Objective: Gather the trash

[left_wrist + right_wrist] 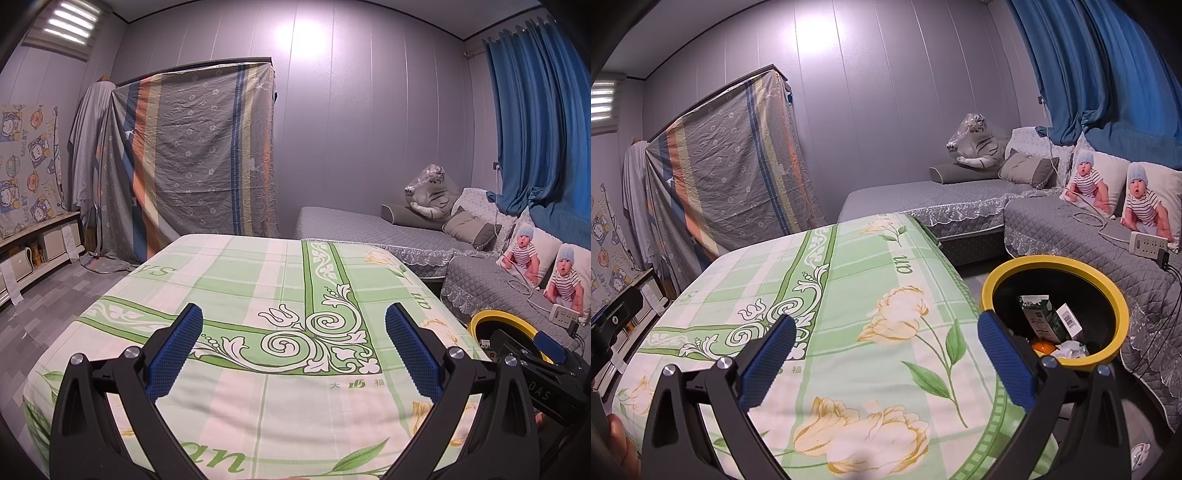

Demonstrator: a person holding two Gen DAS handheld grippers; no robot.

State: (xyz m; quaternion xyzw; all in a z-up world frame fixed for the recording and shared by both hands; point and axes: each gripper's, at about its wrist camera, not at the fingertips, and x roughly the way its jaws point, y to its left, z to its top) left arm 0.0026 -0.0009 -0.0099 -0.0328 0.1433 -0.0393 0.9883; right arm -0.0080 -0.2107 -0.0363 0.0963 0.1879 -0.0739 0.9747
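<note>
Both grippers, left [293, 350] and right [886, 360], hover with jaws released, empty, over the bare surface [849, 295]. Trash [1049, 325] lies in the bin [1115, 332], lower right; finishing well probably means scanning for strays.

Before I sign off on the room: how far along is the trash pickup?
It looks nearly finished. The yellow bin already holds a green carton, a small box, something orange and crumpled paper. Nothing is in hand: the left gripper and right gripper are both open and empty. No trash shows on the green cloth.
</note>
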